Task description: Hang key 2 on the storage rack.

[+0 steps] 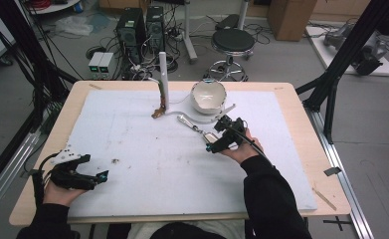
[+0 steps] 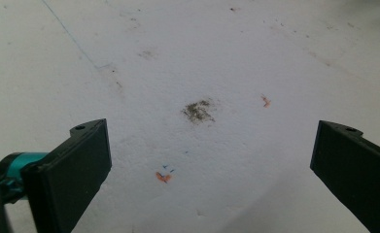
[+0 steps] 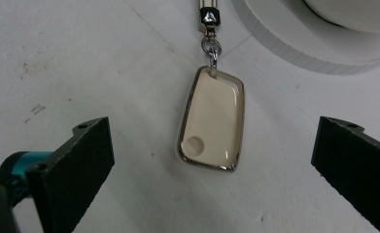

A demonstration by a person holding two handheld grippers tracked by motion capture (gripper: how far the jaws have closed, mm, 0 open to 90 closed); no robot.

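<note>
Cream-coloured and rimmed in bright metal, the key fob is seen lying flat on the white mat, squarely between the spread jaws of the right gripper and a little ahead of their tips. Neither jaw is touching it; clear mat is left on both sides. Its ring and the metal clasp run straight away from the jaws toward the white roll of tape that lies beyond and to the right jaw's side. In the high view the right gripper is held low over the fob, with the white bowl and an upright white stand farther off. The left gripper is rested near the table's edge, its jaws likewise spread over bare mat, with only a brownish smudge ahead of them and nothing held. By this showing, the approach is judged done and the lining-up nearly so; the closing of the jaws on the fob, the lift and whatever placing is meant are all left to do.
</note>
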